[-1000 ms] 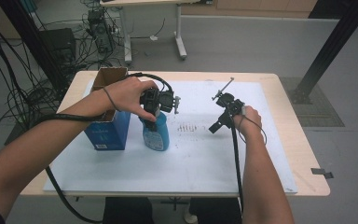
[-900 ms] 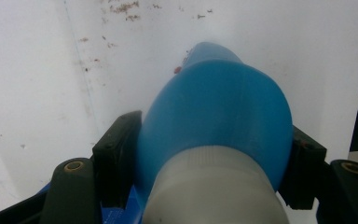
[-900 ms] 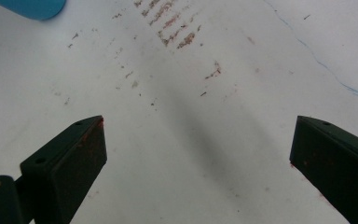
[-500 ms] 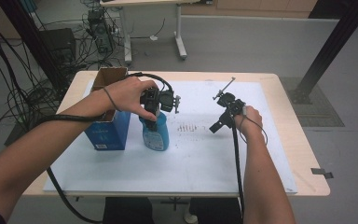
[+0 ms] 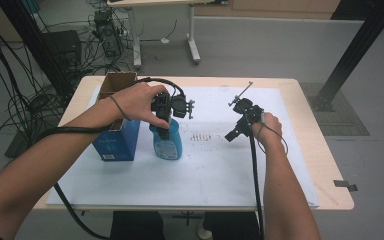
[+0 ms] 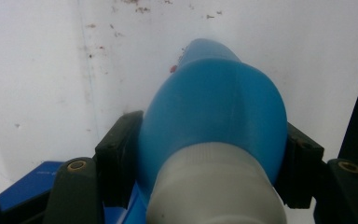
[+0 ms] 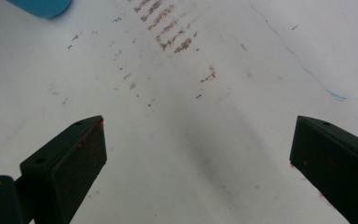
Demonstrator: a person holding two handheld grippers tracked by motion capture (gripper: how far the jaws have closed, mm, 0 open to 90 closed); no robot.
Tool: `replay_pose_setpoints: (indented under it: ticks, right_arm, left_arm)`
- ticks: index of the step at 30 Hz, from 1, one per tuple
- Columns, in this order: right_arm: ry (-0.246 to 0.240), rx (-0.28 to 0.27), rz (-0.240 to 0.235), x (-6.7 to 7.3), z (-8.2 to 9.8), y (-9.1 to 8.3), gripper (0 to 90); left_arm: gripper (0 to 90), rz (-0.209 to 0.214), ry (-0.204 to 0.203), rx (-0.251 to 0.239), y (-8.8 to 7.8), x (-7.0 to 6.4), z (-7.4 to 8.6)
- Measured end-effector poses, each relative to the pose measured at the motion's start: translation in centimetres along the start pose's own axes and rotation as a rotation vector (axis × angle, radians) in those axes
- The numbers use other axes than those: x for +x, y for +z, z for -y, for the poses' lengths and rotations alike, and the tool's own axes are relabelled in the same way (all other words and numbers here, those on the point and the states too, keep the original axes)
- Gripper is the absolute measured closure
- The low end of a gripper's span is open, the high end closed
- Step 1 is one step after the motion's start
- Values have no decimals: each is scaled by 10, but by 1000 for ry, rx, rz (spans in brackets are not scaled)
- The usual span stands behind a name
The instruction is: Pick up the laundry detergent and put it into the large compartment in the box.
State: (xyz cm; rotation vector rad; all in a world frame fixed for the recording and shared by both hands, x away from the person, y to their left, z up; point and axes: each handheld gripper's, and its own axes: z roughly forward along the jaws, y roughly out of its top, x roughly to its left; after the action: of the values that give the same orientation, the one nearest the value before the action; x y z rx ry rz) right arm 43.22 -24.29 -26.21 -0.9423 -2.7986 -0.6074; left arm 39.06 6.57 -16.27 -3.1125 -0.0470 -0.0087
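Left of centre on the counter [image 5: 280, 190], my left tongs [image 5: 164, 120] clamp the blue bottle [image 5: 167, 142] by its shoulders just right of the box [image 5: 115, 135], I judge to keep it upright, while my right tongs [image 5: 232, 134] hang wide and empty over the stained sheet [image 7: 177, 32].

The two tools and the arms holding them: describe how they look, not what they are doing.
Both are black. The left tool has blocky jaws on brass-eyed knuckles and a thick black cable looping off the table's near edge. The right tool has flat rectangular pads smeared reddish, a thin rod on top, and a cable along the forearm. Forearms bare; thin cords circle both wrists.
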Motion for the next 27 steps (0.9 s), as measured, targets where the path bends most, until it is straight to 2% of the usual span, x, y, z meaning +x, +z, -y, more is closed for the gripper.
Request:
replay_pose_setpoints:
  ticks: [1, 6, 7, 10, 11, 13, 14, 16, 17, 18, 19, 20, 21, 22, 23, 24, 27]
  right_arm:
    - [0, 0, 0, 0, 0, 0, 37]
    - [-13, -7, 4, 2, 2, -3, 37]
    - [-15, -8, 5, 3, 2, -3, 37]
    - [-23, -9, 10, 5, 2, -6, 36]
    - [-23, -9, 10, 5, 2, -6, 36]
    - [-27, -14, 13, 6, 4, -8, 36]
    - [-27, -14, 13, 6, 4, -8, 36]
    - [-40, -11, 14, 7, 4, -10, 37]
    - [-40, -11, 14, 7, 4, -10, 37]
    - [-38, -19, 15, 8, 6, -13, 36]
    - [-38, -19, 15, 8, 6, -13, 36]
    - [-43, -22, 17, 8, 6, -14, 36]
    - [-46, -27, 16, 9, 7, -16, 36]
    - [-46, -27, 16, 9, 7, -16, 36]
    - [-55, -22, 14, 10, 7, -17, 36]
    - [-55, -22, 14, 10, 7, -17, 36]
    - [-64, -40, 9, 11, 9, -20, 35]
  left_arm:
    - [352, 0, 0, 0, 0, 0, 0]
    - [353, -5, -59, -18, -13, 1, 2]
    - [353, -5, -59, -18, -13, 1, 2]
    - [353, -5, -109, -14, -22, 2, 0]
    - [353, -5, -109, -14, -22, 2, 0]
    - [353, 3, -153, -29, -27, 3, 0]
    - [353, 3, -153, -29, -27, 3, 0]
    - [353, 6, -188, -36, -31, 3, -1]
    - [353, 10, -217, -37, -34, 3, -2]
    - [354, 13, -269, -44, -38, 4, -1]
    - [354, 13, -269, -44, -38, 4, -1]
    - [354, 17, -294, -45, -41, 5, -1]
    - [354, 24, -351, -56, -44, 7, 1]
    - [355, 24, -351, -56, -44, 7, 1]
    - [355, 26, -398, -62, -47, 7, 2]
    - [356, 26, -398, -62, -47, 7, 2]
    - [356, 24, -461, -65, -54, 8, 1]
